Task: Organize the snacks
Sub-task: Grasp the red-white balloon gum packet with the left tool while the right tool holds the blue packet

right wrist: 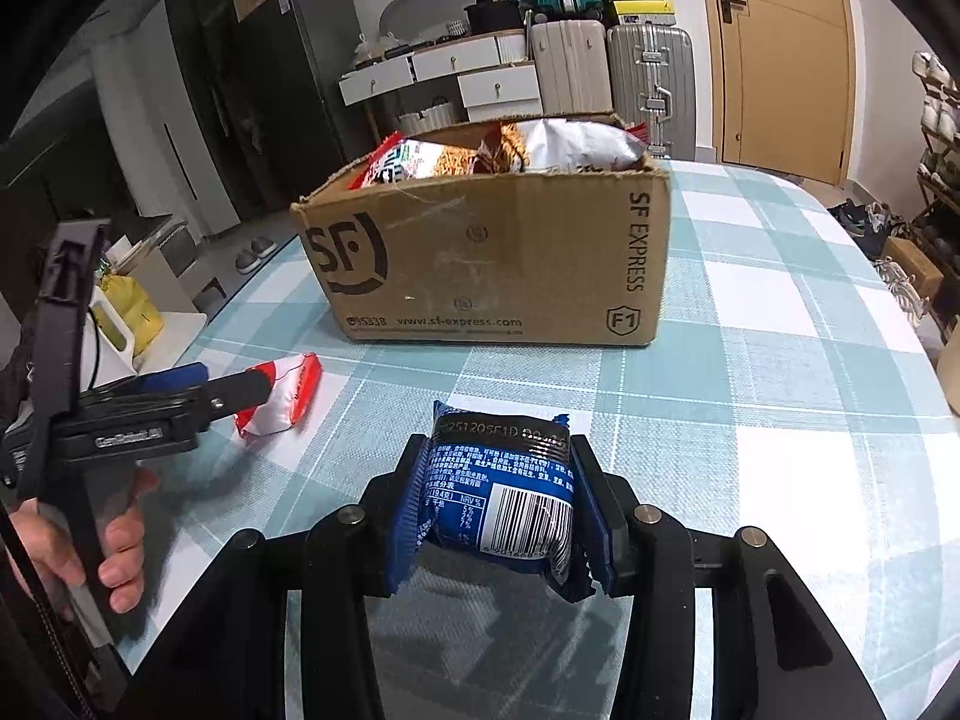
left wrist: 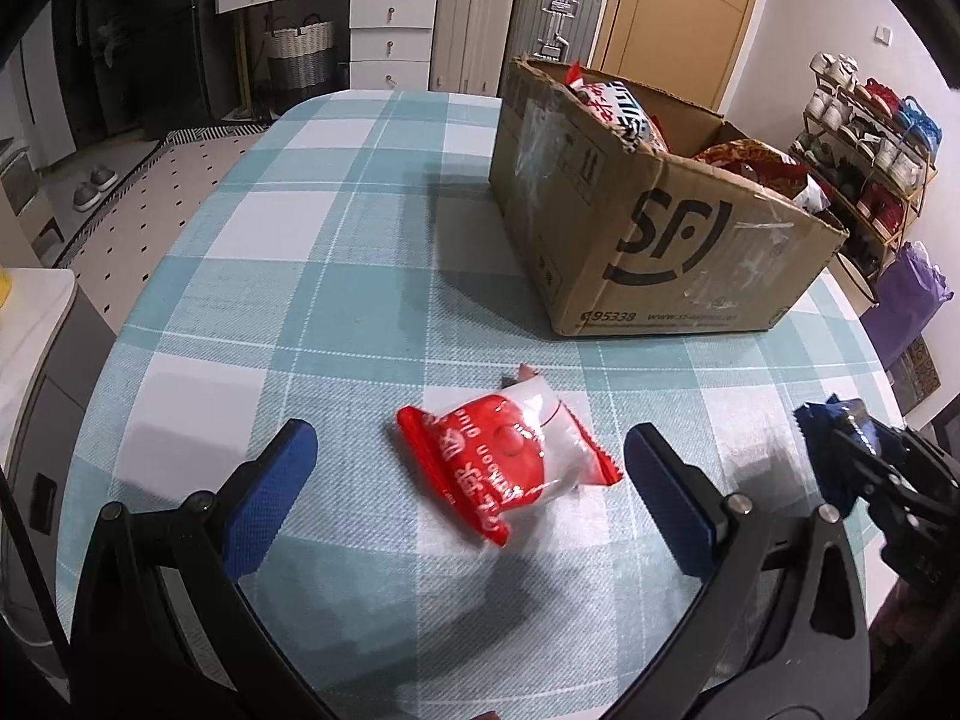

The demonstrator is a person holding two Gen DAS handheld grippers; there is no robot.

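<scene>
- The right gripper (right wrist: 498, 504) clamps a blue snack packet (right wrist: 501, 501) between its two blue pads, barcode side facing the camera, the packet raised off the checked tablecloth (right wrist: 780, 372); from the left wrist view the same gripper (left wrist: 834, 450) enters at 3 o'clock with the blue wrapper in its tips.
- The left gripper (left wrist: 471, 450) stands wide, its jaws spread to either side of a red-and-white snack packet (left wrist: 507, 459) that lies flat on the cloth; neither pad touches the packet.
- In the right wrist view that red-and-white packet (right wrist: 279, 396) lies at 9 o'clock, just beyond the left gripper's (right wrist: 204, 384) tips, and a hand (right wrist: 96, 546) grips the tool's handle at 8 o'clock.
- A cardboard box (right wrist: 492, 258) printed with a courier logo sits at 12 o'clock on the table, open-topped and already holding several snack bags (right wrist: 558, 147); from the left wrist view the box (left wrist: 648, 222) stands at 1 o'clock.
- Suitcases (right wrist: 648, 72) and white drawers (left wrist: 390, 36) line the far wall.
</scene>
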